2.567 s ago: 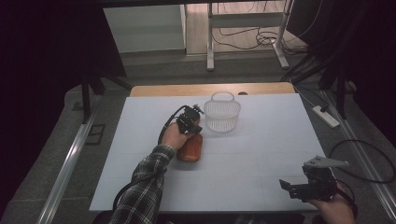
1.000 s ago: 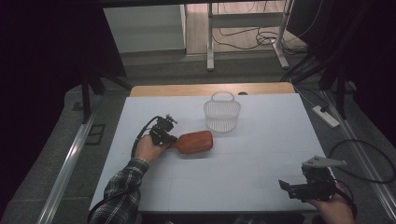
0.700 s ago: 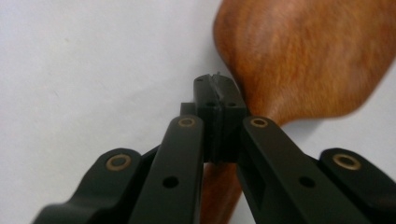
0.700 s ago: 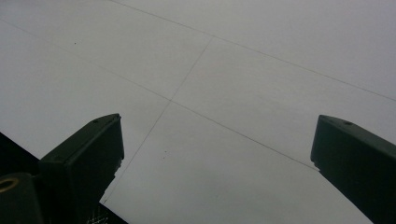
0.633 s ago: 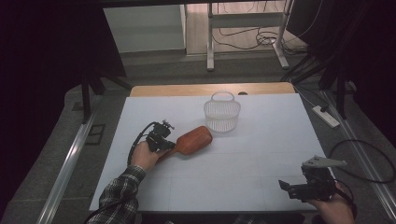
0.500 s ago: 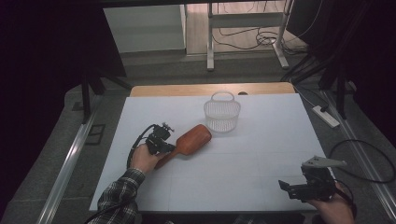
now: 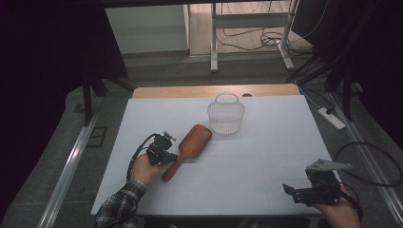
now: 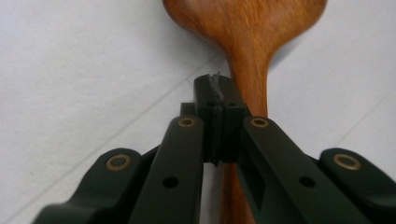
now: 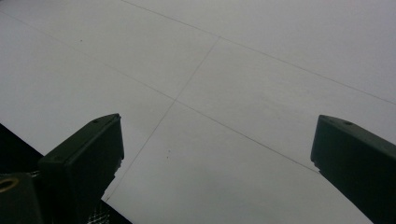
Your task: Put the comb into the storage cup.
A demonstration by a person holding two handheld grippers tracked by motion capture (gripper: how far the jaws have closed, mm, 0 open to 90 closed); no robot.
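In the left gripper view the wooden hairbrush (image 8: 247,51) is cut off at the top edge, its bristle side unseen; its handle is partly hidden behind the left gripper (image 8: 218,100); whether the pads touch it is unclear.

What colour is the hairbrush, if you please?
Reddish-brown wood, clearest in the left gripper view: hairbrush.

- One wooden hairbrush (image 7: 189,147) — lying on the table, left of centre
- One white plastic basket (image 7: 225,114) with a handle — toward the far side, just right of the brush head
- Two handheld grippers — the left gripper (image 7: 165,153) by the brush handle, the right gripper (image 7: 304,192) at the near right corner
- One white table (image 7: 266,161)
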